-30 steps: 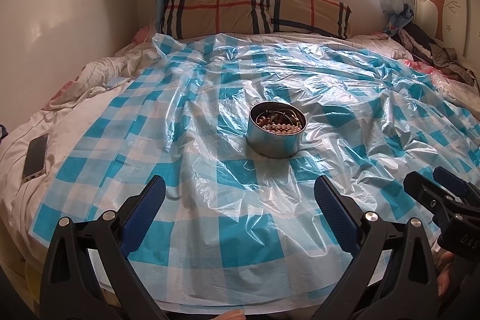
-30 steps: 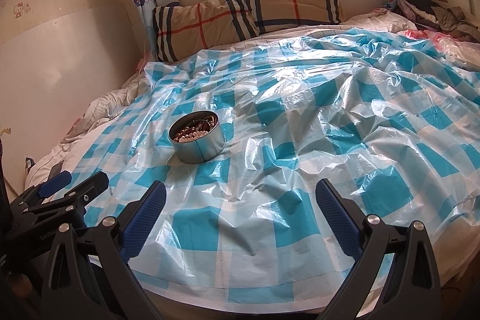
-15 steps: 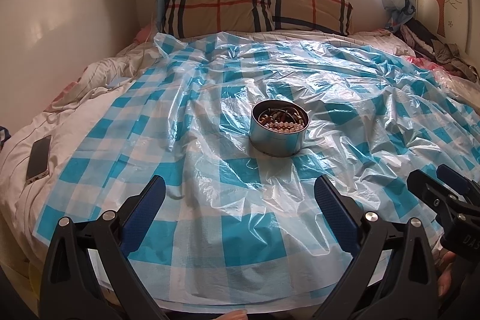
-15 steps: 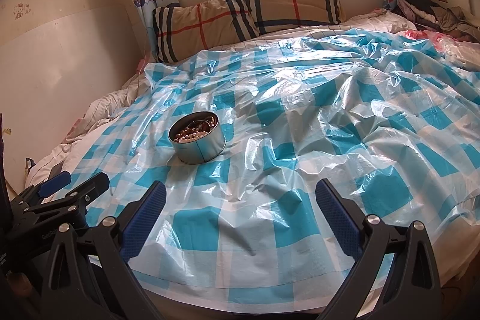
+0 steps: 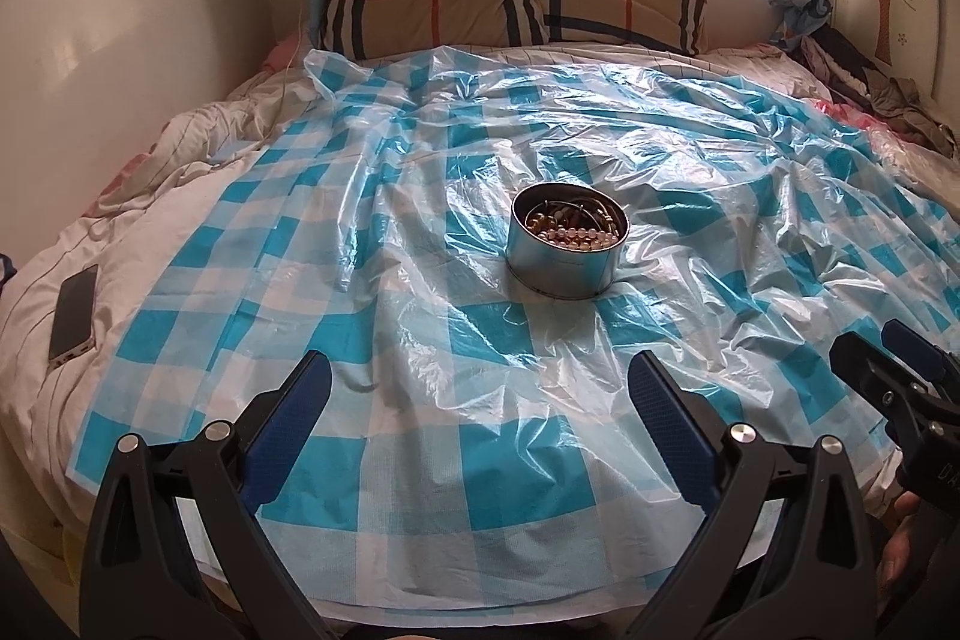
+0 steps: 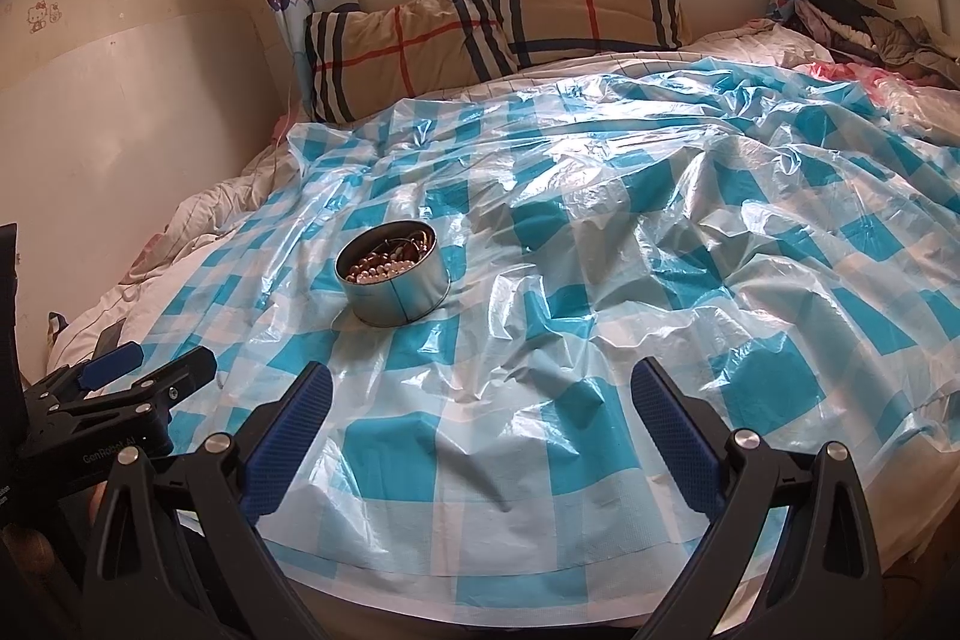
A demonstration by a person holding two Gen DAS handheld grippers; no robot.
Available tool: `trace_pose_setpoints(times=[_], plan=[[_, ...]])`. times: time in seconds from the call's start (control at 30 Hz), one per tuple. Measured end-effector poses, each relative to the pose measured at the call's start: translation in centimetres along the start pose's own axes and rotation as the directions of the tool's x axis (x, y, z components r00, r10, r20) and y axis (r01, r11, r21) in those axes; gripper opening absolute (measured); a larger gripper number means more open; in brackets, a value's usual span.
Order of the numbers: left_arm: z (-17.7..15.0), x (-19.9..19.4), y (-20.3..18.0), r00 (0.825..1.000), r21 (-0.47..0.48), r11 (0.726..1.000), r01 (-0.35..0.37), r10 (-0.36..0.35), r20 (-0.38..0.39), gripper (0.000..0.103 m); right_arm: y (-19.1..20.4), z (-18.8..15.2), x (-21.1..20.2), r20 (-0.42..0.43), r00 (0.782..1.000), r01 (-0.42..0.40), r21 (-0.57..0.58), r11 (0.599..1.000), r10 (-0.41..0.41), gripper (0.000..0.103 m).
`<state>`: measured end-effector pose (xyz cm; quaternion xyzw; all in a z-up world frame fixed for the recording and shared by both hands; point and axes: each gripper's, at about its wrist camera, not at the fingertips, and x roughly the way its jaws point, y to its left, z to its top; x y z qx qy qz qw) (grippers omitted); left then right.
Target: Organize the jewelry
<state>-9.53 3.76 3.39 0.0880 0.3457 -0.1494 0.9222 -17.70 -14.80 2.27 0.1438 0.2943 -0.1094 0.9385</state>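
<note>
A round metal tin point(image 5: 567, 244) full of beaded jewelry stands upright on a blue-and-white checked plastic sheet point(image 5: 420, 460) spread over a bed. It also shows in the right wrist view point(image 6: 393, 280), left of centre. My left gripper point(image 5: 480, 400) is open and empty, held near the bed's front edge, well short of the tin. My right gripper point(image 6: 480, 403) is open and empty, to the right of the tin and short of it. Each gripper shows at the edge of the other's view.
A phone point(image 5: 73, 313) lies on the white bedding at the left. Plaid pillows point(image 5: 516, 1) lean against the wall under the window. A pile of clothes point(image 5: 864, 82) sits at the far right. A pale wall panel point(image 6: 120, 148) borders the left side.
The left wrist view has moved slightly forward and tilted, so the tin sits a little lower and nearer. The right gripper has barely moved. Both stay open.
</note>
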Motion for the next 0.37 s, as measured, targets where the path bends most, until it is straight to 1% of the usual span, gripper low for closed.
trace_pose_setpoints(times=[0.17,0.37], plan=[[-0.3,0.2,-1.2,0.999,0.041,0.998,-0.043,0.043,-0.011,0.095,0.8,-0.1,0.4,0.003,1.000,0.011,-0.008,1.000,-0.011,0.096],[-0.4,-0.1,-0.8,0.998,0.013,0.998,-0.054,0.055,-0.011,0.095,1.8,-0.2,1.0,0.006,1.000,0.020,-0.009,1.000,-0.020,0.096]])
